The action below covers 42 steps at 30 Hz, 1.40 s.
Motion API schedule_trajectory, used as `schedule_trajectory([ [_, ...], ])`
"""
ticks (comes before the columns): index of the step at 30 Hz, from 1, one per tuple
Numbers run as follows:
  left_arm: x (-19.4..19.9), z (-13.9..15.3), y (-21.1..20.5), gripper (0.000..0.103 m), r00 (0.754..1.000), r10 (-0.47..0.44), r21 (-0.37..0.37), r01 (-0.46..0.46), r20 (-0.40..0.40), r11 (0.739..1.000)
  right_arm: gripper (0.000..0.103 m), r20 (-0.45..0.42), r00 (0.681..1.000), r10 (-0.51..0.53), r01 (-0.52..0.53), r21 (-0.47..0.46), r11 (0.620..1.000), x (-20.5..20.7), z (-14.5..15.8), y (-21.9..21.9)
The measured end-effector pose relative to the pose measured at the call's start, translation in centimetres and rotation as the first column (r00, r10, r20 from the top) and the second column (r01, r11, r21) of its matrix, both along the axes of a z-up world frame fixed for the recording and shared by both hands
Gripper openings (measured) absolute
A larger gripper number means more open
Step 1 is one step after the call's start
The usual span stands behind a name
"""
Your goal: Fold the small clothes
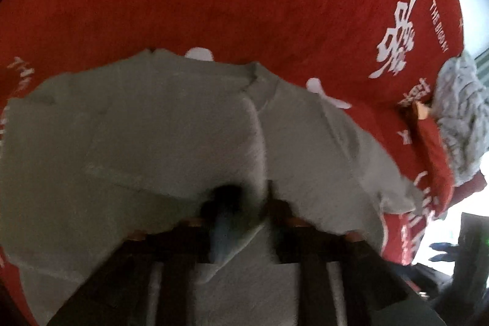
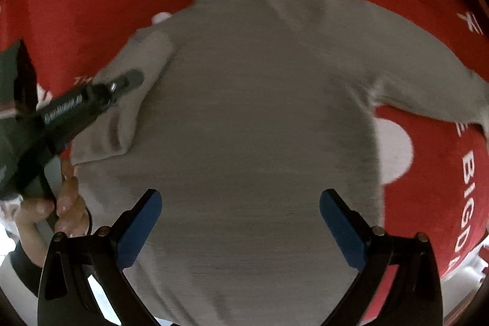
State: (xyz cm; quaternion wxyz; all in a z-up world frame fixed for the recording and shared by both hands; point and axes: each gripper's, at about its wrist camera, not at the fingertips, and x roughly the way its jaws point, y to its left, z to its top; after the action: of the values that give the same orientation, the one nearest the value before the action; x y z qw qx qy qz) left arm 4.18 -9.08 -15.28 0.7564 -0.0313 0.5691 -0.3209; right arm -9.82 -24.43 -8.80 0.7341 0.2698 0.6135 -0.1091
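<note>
The grey sweater (image 2: pixel 253 118) lies flat on the red cloth with white print (image 2: pixel 434 173), one sleeve folded over its body. The right gripper (image 2: pixel 241 222) is directly above the lower part of the sweater, with jaws wide apart and nothing between them. The left gripper (image 2: pixel 122 84) is over the folded sleeve; its view is blurred, so I cannot tell if it pinches the fabric. A hand (image 2: pixel 65 203) holds it.
</note>
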Motion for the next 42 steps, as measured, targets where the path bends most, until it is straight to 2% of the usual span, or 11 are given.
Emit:
schedule_trajectory([
  [2, -0.7, 1.0, 1.2, 0.077, 0.999, 0.01, 0.031, -0.012, 0.049, 0.999, 0.103, -0.005, 1.0, -0.012, 0.012, 0.0, 1.0, 0.0, -0.1, -0.6],
  [11, 1.8, 3.2, 11.7, 0.078, 0.969, 0.166, 0.25, -0.209, 0.183, 0.945, 0.103, 0.116, 0.971, 0.21, -0.189, -0.167, 0.968, 6.6, 3.5, 2.8],
  [15, 6.2, 0.6, 15.9, 0.078, 0.957, 0.264, 0.297, -0.288, 0.12, 0.91, 0.103, 0.082, 0.867, 0.491, -0.434, -0.359, 0.826, 12.2, 3.7, 9.2],
  [21, 11.0, -3.2, 17.5, 0.078, 0.951, 0.308, 0.292, -0.288, -0.022, 0.912, 0.101, -0.183, 0.69, 0.7, -0.652, -0.577, 0.492, 16.5, -1.7, 16.0],
  [23, 11.4, -3.6, 17.3, 0.078, 0.95, 0.31, 0.281, -0.286, -0.046, 0.916, 0.063, -0.259, 0.676, 0.689, -0.674, -0.594, 0.438, 17.7, -3.5, 16.0],
  [25, 11.6, -3.8, 17.1, 0.078, 0.948, 0.313, 0.279, -0.287, -0.052, 0.916, 0.019, -0.172, 0.737, 0.654, -0.623, -0.55, 0.557, 17.8, -2.5, 14.2],
  [30, 11.7, -3.8, 16.9, 0.078, 0.951, 0.305, 0.281, -0.278, -0.057, 0.919, 0.022, 0.22, 0.963, 0.155, -0.127, -0.135, 0.983, 14.7, 0.6, 2.4],
  [34, 11.8, -3.2, 16.3, 0.037, 0.961, 0.268, 0.251, -0.244, -0.065, 0.937, 0.075, 0.178, 0.946, -0.27, 0.231, 0.215, 0.949, 8.5, -2.3, -4.6],
  [35, 11.8, -3.0, 16.0, 0.02, 0.965, 0.252, 0.245, -0.228, -0.07, 0.942, 0.075, 0.166, 0.935, -0.314, 0.27, 0.241, 0.932, 7.2, -2.6, -5.4],
  [40, 12.0, -1.7, 16.4, 0.017, 0.966, 0.25, 0.207, -0.231, -0.067, 0.951, 0.075, 0.149, 0.911, -0.385, 0.328, 0.303, 0.895, 6.6, -3.2, -6.9],
  [42, 11.9, -1.2, 17.7, 0.015, 0.964, 0.258, 0.175, -0.244, -0.066, 0.954, 0.055, 0.129, 0.911, -0.391, 0.339, 0.306, 0.89, 7.5, -3.4, -7.0],
])
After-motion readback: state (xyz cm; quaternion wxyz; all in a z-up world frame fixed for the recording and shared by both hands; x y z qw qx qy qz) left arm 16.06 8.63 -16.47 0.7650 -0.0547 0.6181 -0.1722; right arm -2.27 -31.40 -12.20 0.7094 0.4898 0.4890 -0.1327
